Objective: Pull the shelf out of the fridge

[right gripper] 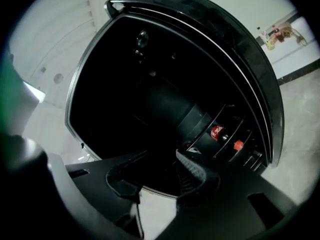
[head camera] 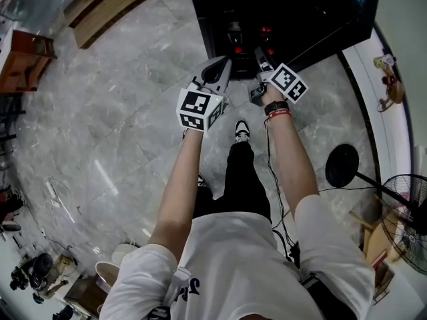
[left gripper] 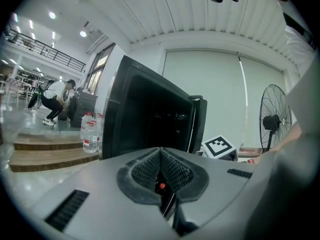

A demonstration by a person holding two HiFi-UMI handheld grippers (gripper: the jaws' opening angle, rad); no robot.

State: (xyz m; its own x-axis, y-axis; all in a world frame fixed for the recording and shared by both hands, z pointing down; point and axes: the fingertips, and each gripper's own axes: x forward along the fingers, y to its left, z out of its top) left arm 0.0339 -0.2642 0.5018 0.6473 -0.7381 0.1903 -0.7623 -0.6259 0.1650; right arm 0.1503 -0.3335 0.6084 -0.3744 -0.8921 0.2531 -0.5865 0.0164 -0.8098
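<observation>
The black fridge (head camera: 280, 12) stands open on the marble floor in front of me; its inside is dark. A wire rack (right gripper: 227, 134) inside it carries a red-labelled bottle (right gripper: 218, 132) and an orange cap. My right gripper (head camera: 259, 53) reaches to the fridge's opening, and in the right gripper view this gripper (right gripper: 160, 176) has its jaws parted with no thing seen between the pads. My left gripper (head camera: 219, 64) hovers just short of the fridge front, its pads (left gripper: 172, 171) pressed together on nothing. The fridge (left gripper: 150, 114) also shows in the left gripper view.
A standing fan (head camera: 408, 222) and a round black base (head camera: 342, 165) are at my right. Wooden steps (head camera: 107, 9) lie at the far left, with water bottles (left gripper: 90, 131) on them. A person (left gripper: 52, 101) crouches far behind.
</observation>
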